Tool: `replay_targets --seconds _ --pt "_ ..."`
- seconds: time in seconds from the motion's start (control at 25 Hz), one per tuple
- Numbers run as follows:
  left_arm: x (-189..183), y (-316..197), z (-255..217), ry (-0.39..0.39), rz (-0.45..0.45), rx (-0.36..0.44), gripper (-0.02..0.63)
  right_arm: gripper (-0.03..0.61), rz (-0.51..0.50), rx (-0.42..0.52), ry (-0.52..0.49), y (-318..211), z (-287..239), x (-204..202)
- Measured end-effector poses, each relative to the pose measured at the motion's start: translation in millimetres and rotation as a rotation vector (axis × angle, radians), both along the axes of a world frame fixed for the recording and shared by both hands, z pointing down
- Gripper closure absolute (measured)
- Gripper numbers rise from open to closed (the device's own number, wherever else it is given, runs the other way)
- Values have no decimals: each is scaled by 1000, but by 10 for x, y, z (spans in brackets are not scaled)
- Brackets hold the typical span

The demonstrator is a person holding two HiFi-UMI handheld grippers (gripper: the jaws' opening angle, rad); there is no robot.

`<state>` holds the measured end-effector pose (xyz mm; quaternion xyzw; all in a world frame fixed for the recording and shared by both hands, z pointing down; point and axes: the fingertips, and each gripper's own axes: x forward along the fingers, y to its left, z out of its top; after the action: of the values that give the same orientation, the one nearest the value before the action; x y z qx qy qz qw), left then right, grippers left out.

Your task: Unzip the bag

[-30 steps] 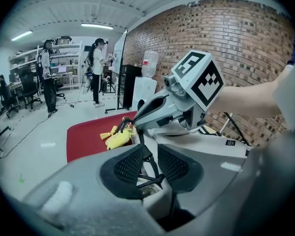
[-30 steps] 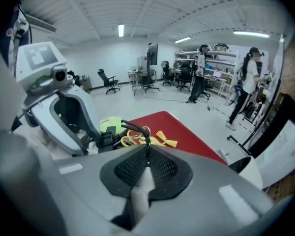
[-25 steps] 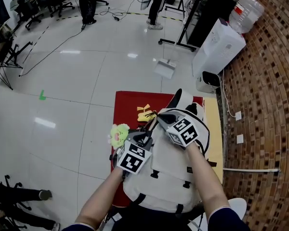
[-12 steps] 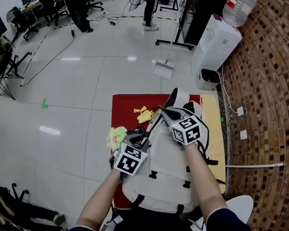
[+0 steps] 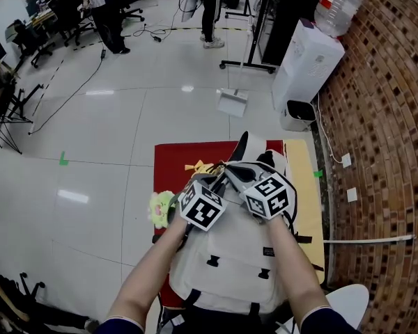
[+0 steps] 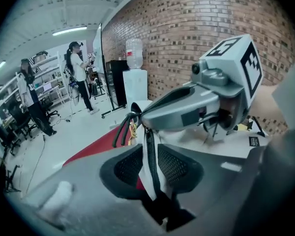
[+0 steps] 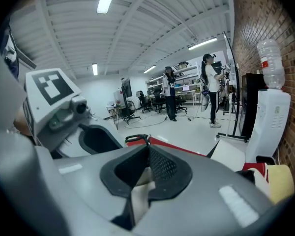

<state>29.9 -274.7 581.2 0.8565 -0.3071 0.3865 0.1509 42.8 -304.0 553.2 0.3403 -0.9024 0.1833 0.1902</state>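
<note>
Red mat (image 5: 173,160) under white backpack (image 5: 230,259), left gripper (image 6: 150,165) and right gripper (image 7: 144,173) jaws both clamped on its fabric

Matt cloth backpack (image 5: 228,252) — glossy smooth floor tiles (image 5: 111,117), rough brick wall (image 5: 383,117)

Quick count, head view: 1 white backpack (image 5: 226,256) on 1 red mat (image 5: 173,160). 2 grippers total: left hand-held gripper (image 6: 148,156) + right hand-held gripper (image 7: 146,163). 1 plush toy (image 5: 160,206) at the pack's 9 o'clock, 1 yellow thing (image 5: 197,167) at its 11. Farther out: 1 water dispenser (image 5: 303,65) at 1 w/ 1 bottle (image 5: 338,5) on top, 1 dustpan (image 5: 232,103) at 12. 2 ppl standing: 1st person (image 5: 101,9) at 11, 2nd person (image 5: 210,5) at 12. 2 wall sockets (image 5: 346,160) (image 5: 352,194) at 3.
</note>
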Motion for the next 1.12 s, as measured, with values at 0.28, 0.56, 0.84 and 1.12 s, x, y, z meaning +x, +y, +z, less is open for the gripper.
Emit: replay_targets --seconds 0.28,0.56,0.84,1.12 --pt "-26 -24 90 -18 -19 -5 592 558 40 -28 -38 -100 82 59" --pt "-80 -22 55 3 -22 -23 597 557 191 -46 -84 -322 20 456" --pt "-120 -14 70 5 -20 -32 597 557 356 -76 -135 -330 94 877" --pt "-201 -7 119 0 -30 -49 597 557 497 -121 -170 -216 206 1312"
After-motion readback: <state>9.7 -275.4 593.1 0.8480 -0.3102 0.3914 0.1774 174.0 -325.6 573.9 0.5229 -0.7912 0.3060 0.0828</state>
